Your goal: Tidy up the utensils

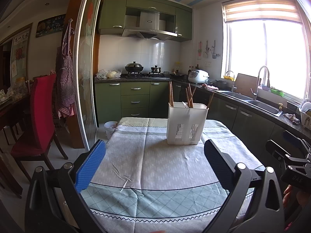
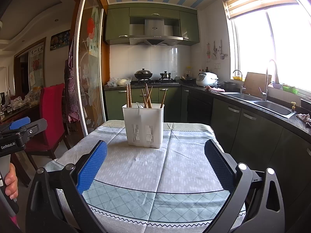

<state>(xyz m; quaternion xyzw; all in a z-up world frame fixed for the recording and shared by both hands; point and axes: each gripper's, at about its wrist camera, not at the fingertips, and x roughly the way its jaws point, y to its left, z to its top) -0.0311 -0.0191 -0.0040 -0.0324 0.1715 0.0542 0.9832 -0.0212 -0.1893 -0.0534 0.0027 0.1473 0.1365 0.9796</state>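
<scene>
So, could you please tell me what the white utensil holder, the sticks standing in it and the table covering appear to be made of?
The white slotted utensil holder looks like moulded plastic with a matte finish: smooth walls, clean vent slots. The thin brown chopsticks look like wood or bamboo, judging by their warm, dull colour. The grey-and-green patterned tablecloth appears to be woven fabric, since it creases and drapes over the table edge.

both wrist views face the utensil holder (image 1: 187,123).

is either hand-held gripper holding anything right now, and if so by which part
Nothing is held. The left hand-held gripper and the right hand-held gripper are both open over the tablecloth; the chopsticks stand in the white holder.
</scene>
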